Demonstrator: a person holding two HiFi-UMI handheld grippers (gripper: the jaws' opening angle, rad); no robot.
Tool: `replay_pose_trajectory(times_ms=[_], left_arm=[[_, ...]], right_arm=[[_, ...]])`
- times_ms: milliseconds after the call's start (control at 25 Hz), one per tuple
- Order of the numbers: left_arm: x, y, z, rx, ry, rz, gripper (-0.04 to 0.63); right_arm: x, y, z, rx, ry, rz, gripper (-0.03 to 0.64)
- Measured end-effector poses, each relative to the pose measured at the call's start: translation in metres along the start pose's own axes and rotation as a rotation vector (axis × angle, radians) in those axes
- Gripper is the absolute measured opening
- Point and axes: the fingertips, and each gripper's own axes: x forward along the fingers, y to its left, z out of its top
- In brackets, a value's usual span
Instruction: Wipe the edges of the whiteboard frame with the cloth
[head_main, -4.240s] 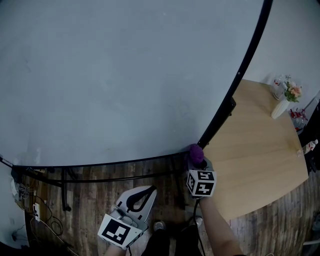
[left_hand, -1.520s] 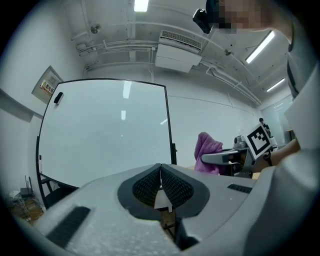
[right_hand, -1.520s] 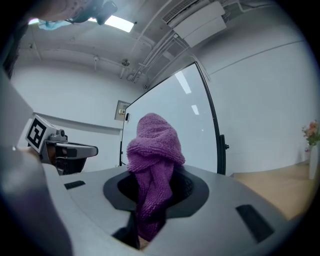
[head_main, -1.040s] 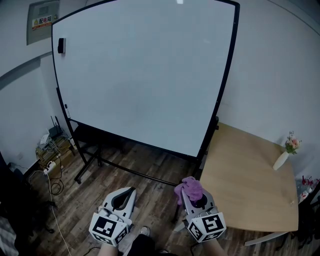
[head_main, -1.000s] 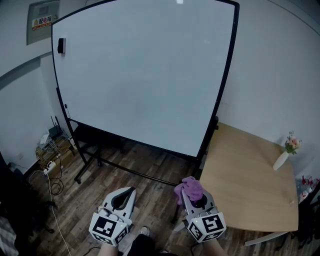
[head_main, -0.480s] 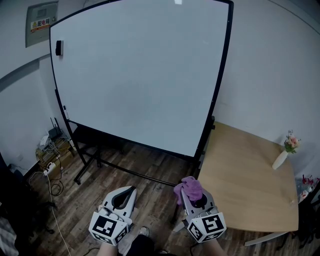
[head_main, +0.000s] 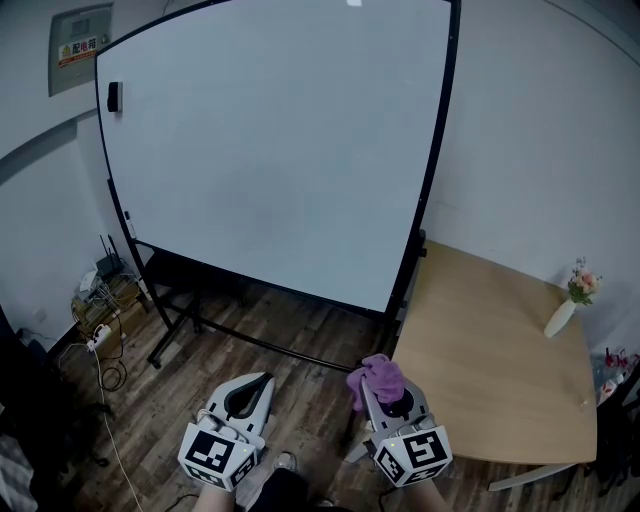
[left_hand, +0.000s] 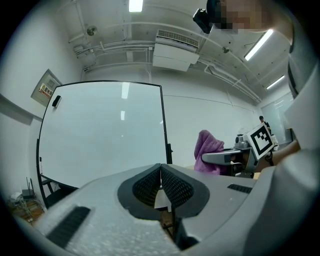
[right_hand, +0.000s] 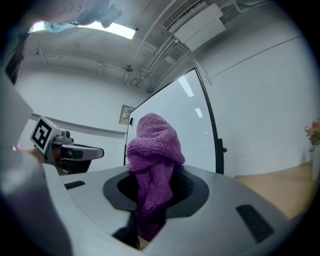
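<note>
A large whiteboard (head_main: 270, 140) with a thin black frame (head_main: 432, 160) stands on a wheeled black stand ahead of me. My right gripper (head_main: 378, 390) is low in the head view, well short of the board, shut on a bunched purple cloth (head_main: 377, 377) that sticks up out of its jaws; the cloth (right_hand: 152, 175) fills the right gripper view. My left gripper (head_main: 248, 395) hangs beside it at lower left, shut with nothing between its ribbed pads (left_hand: 172, 185). In the left gripper view the board's right frame edge (left_hand: 164, 125) and the purple cloth (left_hand: 207, 150) show.
A light wooden table (head_main: 490, 350) stands right of the board, with a white vase of flowers (head_main: 566, 308) at its far corner. A black eraser (head_main: 114, 96) clings to the board's upper left. Cables and a power strip (head_main: 95, 340) lie on the wood floor at left.
Some seconds back the right gripper held the cloth against the frame's lower right corner; since then I have backed away. Over the last second the view only drifts slightly; both grippers hold still.
</note>
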Motion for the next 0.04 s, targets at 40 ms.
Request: replay_pose_trajectory(times_ms=[40], left_arm=[[-0.0001, -0.0007, -0.0005, -0.001, 0.002, 0.001, 0.017]], right_arm=[[-0.0008, -0.0002, -0.0006, 0.0, 0.0, 0.0, 0.101]])
